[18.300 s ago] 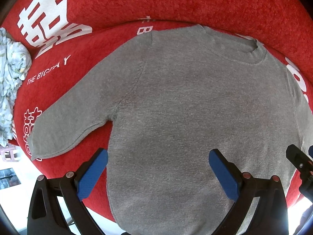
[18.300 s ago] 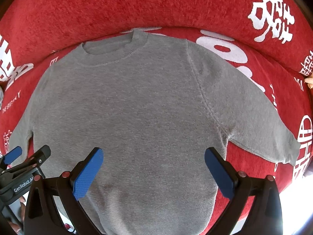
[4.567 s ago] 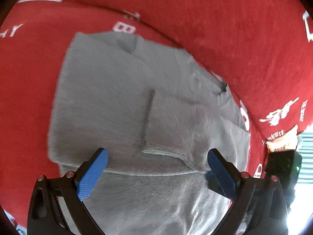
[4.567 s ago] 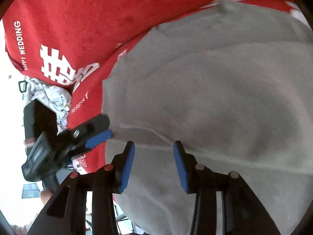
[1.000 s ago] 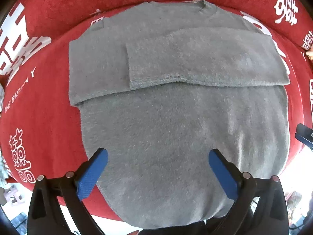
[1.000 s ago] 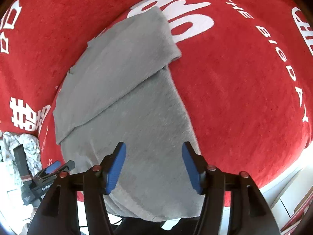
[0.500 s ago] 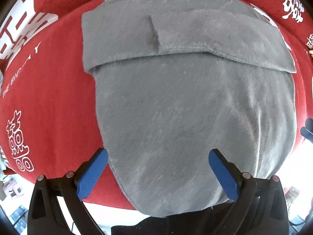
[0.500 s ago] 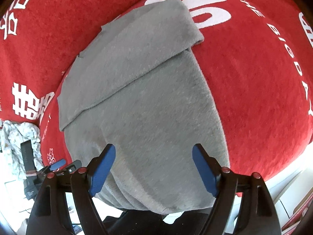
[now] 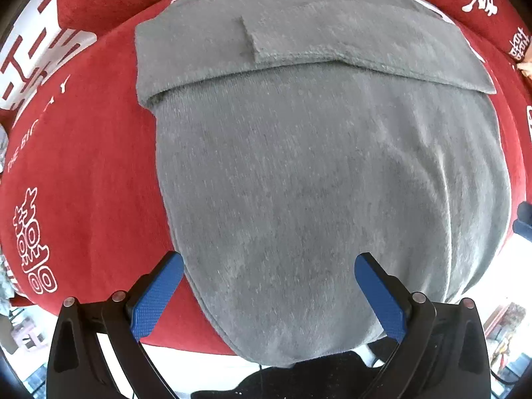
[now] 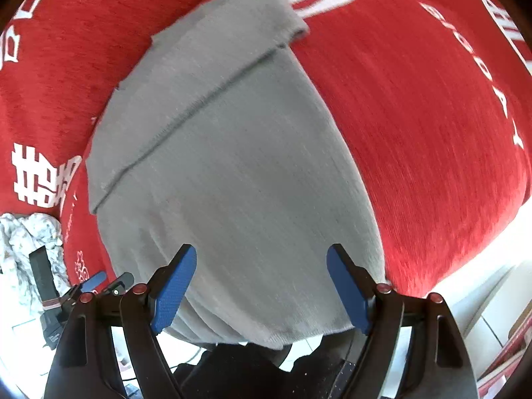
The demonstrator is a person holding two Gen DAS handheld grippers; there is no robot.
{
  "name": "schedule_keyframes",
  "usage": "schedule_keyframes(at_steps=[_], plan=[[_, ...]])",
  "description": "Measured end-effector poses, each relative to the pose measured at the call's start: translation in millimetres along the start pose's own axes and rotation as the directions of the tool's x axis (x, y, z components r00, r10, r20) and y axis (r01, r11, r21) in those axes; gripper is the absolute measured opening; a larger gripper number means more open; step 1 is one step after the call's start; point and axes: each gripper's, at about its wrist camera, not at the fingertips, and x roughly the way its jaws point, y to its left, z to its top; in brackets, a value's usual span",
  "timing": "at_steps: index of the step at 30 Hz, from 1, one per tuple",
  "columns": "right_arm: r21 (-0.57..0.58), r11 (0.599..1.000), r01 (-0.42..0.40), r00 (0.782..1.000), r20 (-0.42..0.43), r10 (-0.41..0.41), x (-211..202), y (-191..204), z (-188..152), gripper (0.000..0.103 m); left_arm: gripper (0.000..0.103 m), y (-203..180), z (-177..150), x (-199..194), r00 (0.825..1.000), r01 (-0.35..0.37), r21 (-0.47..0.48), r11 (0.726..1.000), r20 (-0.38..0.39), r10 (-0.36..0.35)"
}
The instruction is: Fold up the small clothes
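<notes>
A grey sweater (image 9: 299, 166) lies flat on the red cloth-covered surface (image 9: 83, 166), both sleeves folded across its chest. Its hem hangs over the near edge. My left gripper (image 9: 269, 286) is open and empty, its blue pads (image 9: 156, 292) straddling the hem's left part, just above it. My right gripper (image 10: 262, 282) is open and empty over the hem's right part of the same sweater (image 10: 232, 149). The left gripper also shows at the right wrist view's lower left (image 10: 99, 282).
The red cloth bears white printed characters (image 9: 33, 249). A crumpled pale patterned garment (image 10: 30, 242) lies at the left beyond the sweater. The surface's near edge drops to a bright floor (image 10: 482, 316). A dark shape sits below the hem (image 10: 249, 372).
Both grippers moved closer to the sweater's hem. The right gripper's jaws opened wider over the last second. The sweater has not moved.
</notes>
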Motion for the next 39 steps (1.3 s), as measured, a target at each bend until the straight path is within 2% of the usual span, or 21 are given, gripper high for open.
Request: schedule_keyframes(at_steps=[5,15,18,21,24,29,32,34,36,37,38,39], plan=[[-0.026,1.000,0.015,0.999,-0.045,-0.016,7.7,-10.7,-12.7,0.083,0.103,-9.0,-26.5,3.2,1.000,-0.009,-0.042,0.999,0.007,0.010],[-0.085,0.996,-0.021,0.998,-0.058,0.016,6.6,-49.7,-33.7,0.083,0.103,-32.7,-86.2,9.1,0.999,-0.044,-0.096,0.994,0.011,0.045],[-0.107,0.994,-0.026,0.998,-0.066,0.019,7.4,-64.4,-43.3,0.083,0.103,-29.8,-115.7,8.3,0.999,-0.030,-0.145,0.989,0.023,0.034],[-0.130,0.990,-0.045,0.995,-0.091,0.034,13.0,-78.6,-55.7,0.083,0.103,-15.0,-150.9,18.0,1.000,0.030,-0.227,0.973,-0.001,-0.031],[-0.133,0.988,-0.080,0.986,-0.153,0.059,28.1,-94.2,-68.2,0.083,0.103,-5.5,-176.6,34.2,0.995,0.083,-0.280,0.956,-0.028,-0.095],[-0.124,0.986,-0.108,0.971,-0.226,0.077,69.1,-104.1,-77.5,0.083,0.103,-0.7,-202.2,65.4,0.977,0.181,-0.332,0.926,-0.046,-0.207],[-0.140,0.983,-0.121,0.964,-0.251,0.083,92.8,-99.5,-77.5,0.083,0.103,3.3,-202.9,79.7,0.968,0.216,-0.355,0.910,-0.044,-0.247],[-0.145,0.979,-0.140,0.956,-0.278,0.095,104.7,-96.1,-78.0,0.083,0.092,5.2,-203.1,80.9,0.962,0.241,-0.372,0.896,-0.031,-0.272],[-0.138,0.975,-0.172,0.945,-0.301,0.125,110.4,-93.0,-79.9,0.071,0.063,0.6,-208.6,79.9,0.943,0.303,-0.384,0.872,-0.010,-0.332],[-0.139,0.975,-0.174,0.943,-0.308,0.124,110.3,-92.9,-80.7,0.044,0.056,-1.4,-210.5,76.2,0.942,0.306,-0.384,0.871,-0.008,-0.335],[-0.134,0.974,-0.180,0.940,-0.314,0.130,109.1,-93.4,-82.4,0.017,0.034,-3.9,-212.2,70.6,0.946,0.298,-0.365,0.882,-0.012,-0.324],[-0.126,0.974,-0.190,0.938,-0.316,0.142,106.9,-92.9,-84.0,0.011,0.013,-5.5,-214.3,65.0,0.948,0.292,-0.343,0.893,-0.019,-0.317]])
